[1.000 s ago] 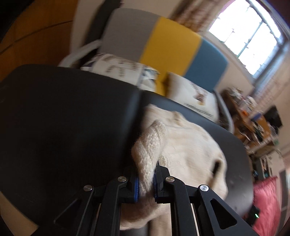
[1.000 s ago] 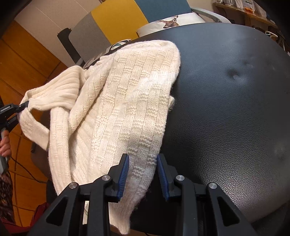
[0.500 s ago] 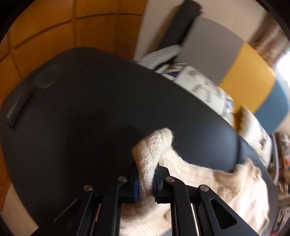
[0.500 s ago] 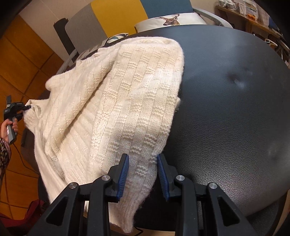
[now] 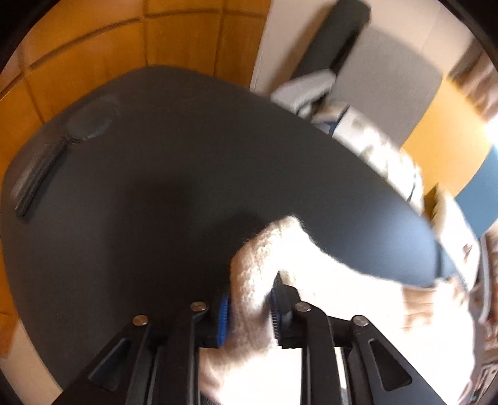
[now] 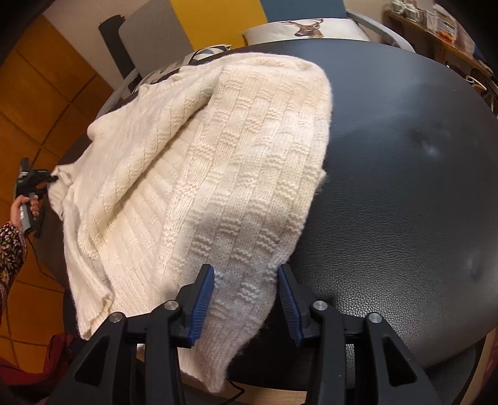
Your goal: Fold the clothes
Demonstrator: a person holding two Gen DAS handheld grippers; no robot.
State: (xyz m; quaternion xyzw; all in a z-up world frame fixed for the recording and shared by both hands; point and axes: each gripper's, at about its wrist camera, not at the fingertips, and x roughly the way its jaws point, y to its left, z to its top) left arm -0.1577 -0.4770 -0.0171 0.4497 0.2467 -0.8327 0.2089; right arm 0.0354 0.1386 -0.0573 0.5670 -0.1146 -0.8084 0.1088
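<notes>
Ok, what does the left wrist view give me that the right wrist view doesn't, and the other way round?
Only the left wrist view: the bare far-left stretch of the black leather surface against the orange panelled wall, and the left gripper close up, jaws opening around a bunched knit edge.

Only the right wrist view: the cream sweater's spread body, the deer cushion, the person's hand, and the right gripper, opening astride the hem.

Both: the sweater, the black surface, the colour-block chair backs.

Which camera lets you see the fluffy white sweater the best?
The right wrist view. There the cream sweater lies spread over the black seat, so its knitted squares show clearly. The left wrist view shows only a blurry, overbright bunch of it, sitting between the left tongs as they open.
</notes>
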